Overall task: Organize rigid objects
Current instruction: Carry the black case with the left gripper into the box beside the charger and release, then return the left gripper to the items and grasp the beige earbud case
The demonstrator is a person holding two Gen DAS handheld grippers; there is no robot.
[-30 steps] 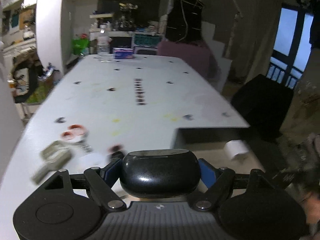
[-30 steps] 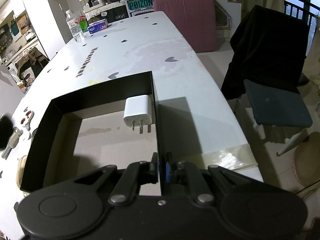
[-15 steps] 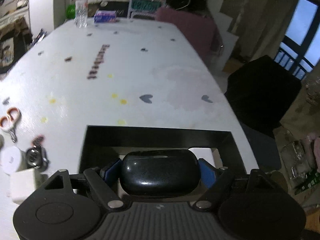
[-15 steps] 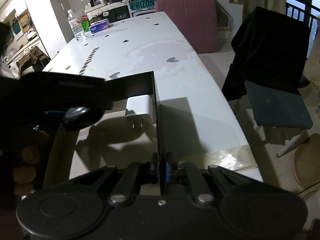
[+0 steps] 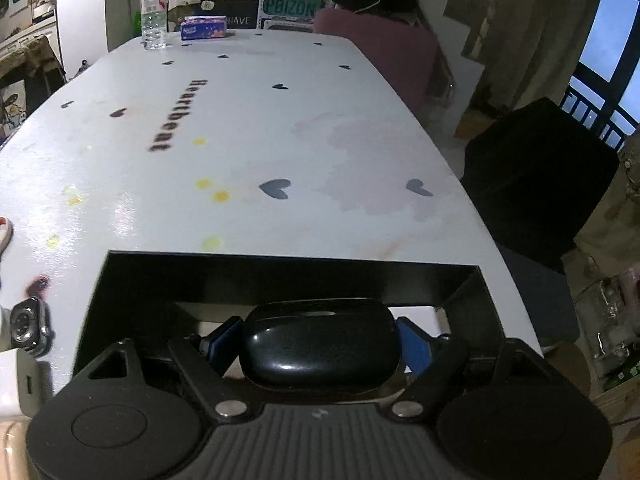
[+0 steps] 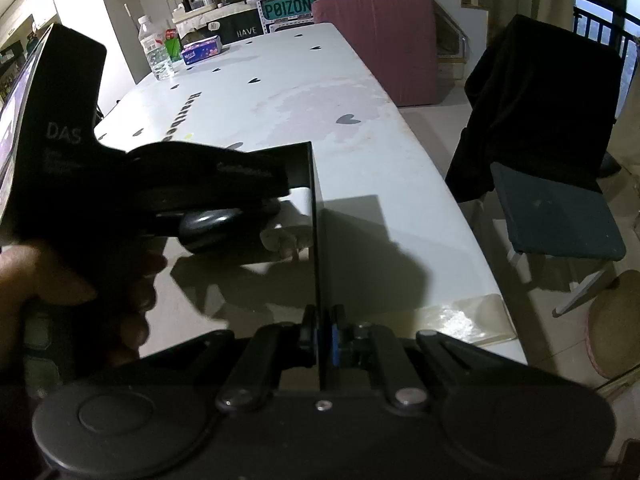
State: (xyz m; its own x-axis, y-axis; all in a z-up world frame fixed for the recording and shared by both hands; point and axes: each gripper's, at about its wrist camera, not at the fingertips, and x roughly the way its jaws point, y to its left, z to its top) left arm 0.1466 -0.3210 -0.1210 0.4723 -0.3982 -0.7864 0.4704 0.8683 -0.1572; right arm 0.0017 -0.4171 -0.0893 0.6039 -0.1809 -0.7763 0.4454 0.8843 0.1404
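My left gripper (image 5: pixel 320 342) is shut on a glossy black earbud case (image 5: pixel 320 344) and holds it inside the black-walled cardboard box (image 5: pixel 280 272), low over its floor. In the right wrist view the case (image 6: pixel 212 226) hangs next to a white plug charger (image 6: pixel 290 236) lying in the box by its right wall. My right gripper (image 6: pixel 320 334) is shut on the box's thin right wall (image 6: pixel 314 216) at the near corner.
A smartwatch (image 5: pixel 30 326), a white block (image 5: pixel 12 380) and scissors (image 5: pixel 4 230) lie left of the box. A water bottle (image 5: pixel 154 10) and tissue pack (image 5: pixel 202 28) stand at the table's far end. A black chair (image 6: pixel 540 140) stands right.
My left gripper carried the earbud case from the items on the left over into the box and lowered it near the charger. My right gripper kept its hold on the box wall.
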